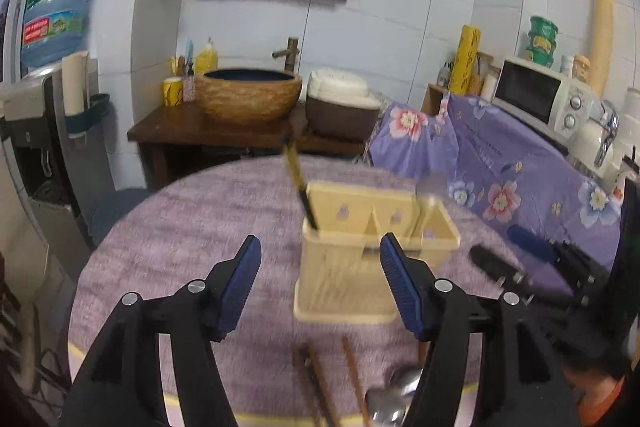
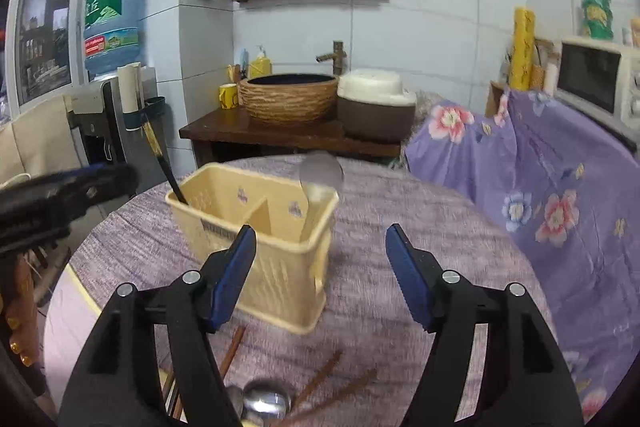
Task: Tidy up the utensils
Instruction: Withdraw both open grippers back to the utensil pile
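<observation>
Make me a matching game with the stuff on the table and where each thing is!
Things:
1. black chopstick
2. spoon
3. brown chopsticks
4. utensil holder

Places:
a. lying flat on the purple tablecloth, near the camera
b. standing in the holder's right compartment
c. upright in the middle of the round table
d. leaning in the holder's left compartment

Pairs: 1-d, 2-b, 3-a, 4-c
</observation>
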The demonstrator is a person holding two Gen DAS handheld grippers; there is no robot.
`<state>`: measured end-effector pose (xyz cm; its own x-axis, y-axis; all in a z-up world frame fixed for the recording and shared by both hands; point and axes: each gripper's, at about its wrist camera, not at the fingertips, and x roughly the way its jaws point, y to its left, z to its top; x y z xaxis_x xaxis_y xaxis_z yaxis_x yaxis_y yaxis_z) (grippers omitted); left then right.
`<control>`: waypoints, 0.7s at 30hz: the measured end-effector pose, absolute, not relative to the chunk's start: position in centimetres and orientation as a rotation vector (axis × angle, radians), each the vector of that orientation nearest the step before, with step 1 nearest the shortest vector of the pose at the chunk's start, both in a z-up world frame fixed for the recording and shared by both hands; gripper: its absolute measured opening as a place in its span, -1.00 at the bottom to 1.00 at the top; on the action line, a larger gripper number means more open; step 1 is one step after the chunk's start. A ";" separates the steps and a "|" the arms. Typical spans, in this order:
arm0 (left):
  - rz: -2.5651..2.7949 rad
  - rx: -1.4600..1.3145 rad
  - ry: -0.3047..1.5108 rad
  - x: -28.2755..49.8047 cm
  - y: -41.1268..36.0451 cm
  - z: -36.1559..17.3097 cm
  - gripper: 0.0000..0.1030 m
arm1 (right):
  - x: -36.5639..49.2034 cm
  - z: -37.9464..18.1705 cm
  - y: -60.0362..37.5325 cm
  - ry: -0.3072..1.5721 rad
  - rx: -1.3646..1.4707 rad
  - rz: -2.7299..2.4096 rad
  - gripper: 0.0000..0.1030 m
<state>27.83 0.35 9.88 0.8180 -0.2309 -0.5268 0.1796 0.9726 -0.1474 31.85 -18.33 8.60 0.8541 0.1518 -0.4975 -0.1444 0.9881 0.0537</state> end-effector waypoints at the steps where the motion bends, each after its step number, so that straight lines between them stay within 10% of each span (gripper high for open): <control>1: -0.216 -0.090 0.590 27.3 0.6 9.3 0.24 | 31.3 8.1 -18.8 0.543 0.028 0.157 0.31; 21: -0.201 -0.005 0.912 22.3 -0.8 -3.1 -0.21 | 21.1 -2.1 -20.5 0.709 0.077 0.049 0.31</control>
<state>22.27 -0.82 -3.14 0.5951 -0.1754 -0.7843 0.1709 0.9812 -0.0897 21.14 -20.51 -2.10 0.7582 0.0713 -0.6481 -0.0193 0.9960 0.0870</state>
